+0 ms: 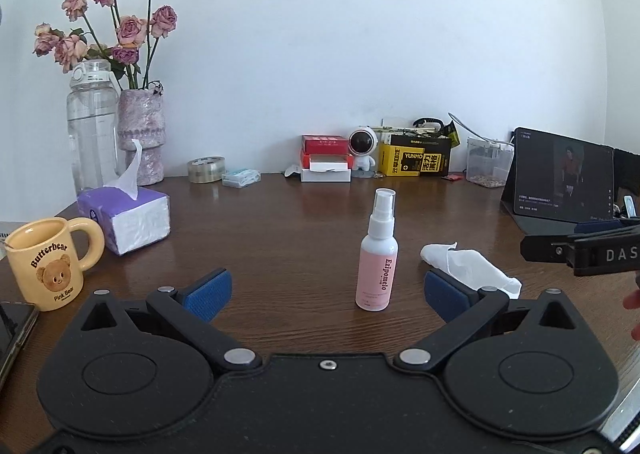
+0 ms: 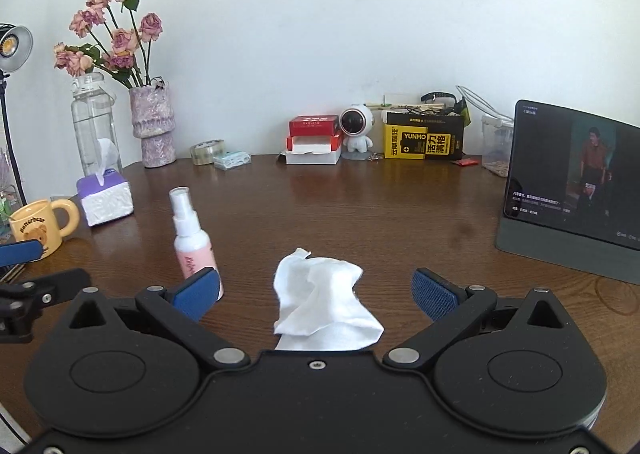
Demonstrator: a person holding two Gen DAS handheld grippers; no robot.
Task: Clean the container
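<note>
A pink spray bottle (image 1: 378,260) with a white pump stands upright on the brown desk, just ahead of my left gripper (image 1: 326,294), which is open with nothing between its blue pads. The bottle (image 2: 192,238) also shows in the right wrist view, partly behind the left pad. A crumpled white tissue (image 2: 324,298) lies on the desk between the spread fingers of my right gripper (image 2: 316,294), open and not touching it. The tissue (image 1: 468,262) lies right of the bottle. A yellow bear mug (image 1: 48,262) stands at the left. The right gripper's body (image 1: 584,254) enters from the right edge.
A purple tissue box (image 1: 128,214), a clear water bottle (image 1: 90,122) and a vase of roses (image 1: 142,134) stand at the back left. Tape, small boxes, an astronaut figure (image 1: 362,150) and a yellow box (image 1: 416,160) line the wall. A tablet (image 2: 572,182) stands at the right. A phone (image 1: 14,330) lies left.
</note>
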